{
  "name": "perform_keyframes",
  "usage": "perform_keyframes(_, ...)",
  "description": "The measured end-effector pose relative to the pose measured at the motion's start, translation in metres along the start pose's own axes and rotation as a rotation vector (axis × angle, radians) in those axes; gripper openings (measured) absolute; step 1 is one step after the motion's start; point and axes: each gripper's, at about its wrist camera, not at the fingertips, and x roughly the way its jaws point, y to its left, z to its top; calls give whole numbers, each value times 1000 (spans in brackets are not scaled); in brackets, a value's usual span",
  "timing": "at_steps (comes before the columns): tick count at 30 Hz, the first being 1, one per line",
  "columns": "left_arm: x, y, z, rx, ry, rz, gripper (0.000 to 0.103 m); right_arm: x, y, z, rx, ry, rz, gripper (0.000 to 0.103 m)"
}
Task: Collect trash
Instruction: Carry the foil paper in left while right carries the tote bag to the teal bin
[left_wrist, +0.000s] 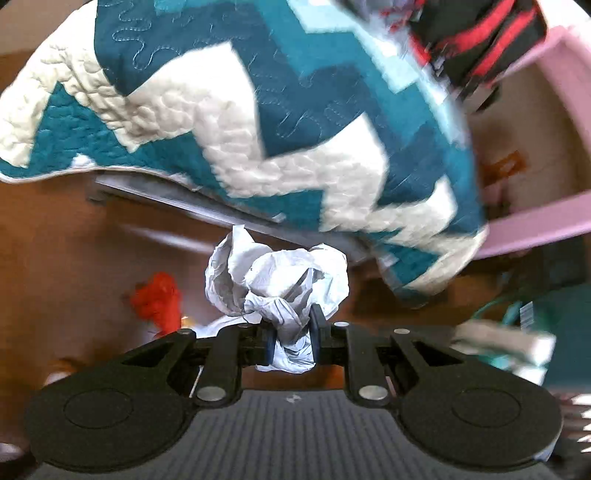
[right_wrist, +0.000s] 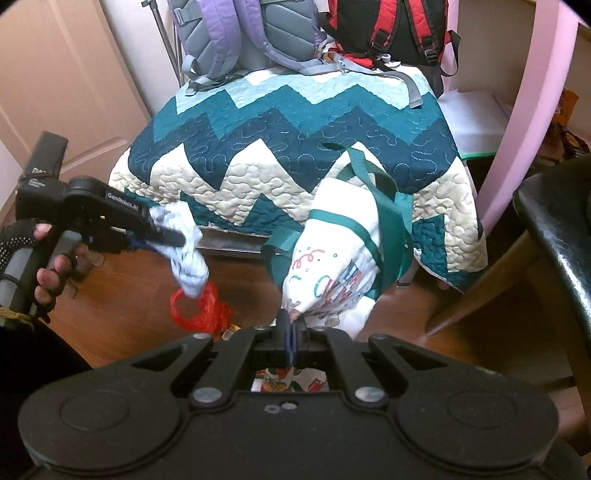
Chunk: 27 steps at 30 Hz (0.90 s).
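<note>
A crumpled white paper wad (left_wrist: 280, 273) hangs in front of the chevron quilt, with my left gripper (left_wrist: 294, 326) shut on its lower end. In the right wrist view the same left gripper (right_wrist: 177, 236) holds the wad (right_wrist: 186, 258) out above the wooden floor, with a gloved hand (right_wrist: 48, 266) on its handle. Under the wad, a red mesh scrap (right_wrist: 201, 308) lies on the floor; it also shows as a red blur (left_wrist: 157, 299) in the left wrist view. My right gripper (right_wrist: 291, 326) is shut on the edge of a white tote bag (right_wrist: 332, 258) with green straps and colourful print.
A seat draped in a teal-and-white chevron quilt (right_wrist: 295, 147) carries a grey-purple backpack (right_wrist: 251, 33) and a red-black backpack (right_wrist: 391, 26). A pink frame (right_wrist: 524, 110) stands at the right, with a dark chair (right_wrist: 554, 240) in front of it. A cream door (right_wrist: 55, 74) is at the left.
</note>
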Motion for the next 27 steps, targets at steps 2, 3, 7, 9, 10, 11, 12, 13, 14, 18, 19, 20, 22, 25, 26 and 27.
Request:
perform_keyframes(2, 9, 0, -3, -4, 22, 16, 17, 1, -1, 1, 4, 5, -4, 2)
perform_keyframes(3, 8, -1, -4, 1, 18, 7, 17, 1, 0, 1, 2, 3, -5, 2)
perform_keyframes(7, -6, -17, -3, 49, -2, -4, 17, -9, 2, 6, -21, -12, -2, 2)
perform_keyframes(9, -19, -32, -5, 110, -14, 5, 17, -19, 2, 9, -25, -14, 1, 2)
perform_keyframes(10, -26, -39, -6, 134, -19, 2, 17, -26, 1, 10, -34, -21, 3, 2)
perform_keyframes(11, -34, -48, -7, 157, -27, -2, 17, -33, 1, 11, -42, -29, 4, 2)
perform_keyframes(12, -41, -55, -7, 175, -36, -7, 17, -42, 1, 13, -53, -39, 3, 2)
perform_keyframes(13, -50, -64, -7, 197, -49, -12, 17, -50, 0, 14, -64, -50, 1, 2)
perform_keyframes(14, -59, -74, -8, 218, -64, -20, 17, -58, 0, 15, -71, -61, -1, 2)
perform_keyframes(18, -95, -117, -12, 290, -122, -53, 17, -96, -4, 21, -104, -114, -21, 2)
perform_keyframes(19, -103, -128, -12, 306, -133, -62, 17, -107, -4, 23, -118, -132, -30, 2)
perform_keyframes(20, -110, -139, -14, 327, -146, -71, 17, -117, -5, 25, -131, -149, -37, 2)
perform_keyframes(22, -127, -166, -17, 379, -179, -86, 17, -140, -7, 29, -160, -190, -54, 2)
perform_keyframes(25, -150, -205, -25, 452, -224, -114, 17, -173, -13, 35, -182, -242, -72, 2)
perform_keyframes(26, -157, -219, -27, 475, -239, -124, 17, -187, -15, 38, -195, -264, -81, 2)
perform_keyframes(27, -165, -234, -30, 500, -255, -133, 17, -198, -17, 40, -209, -284, -89, 2)
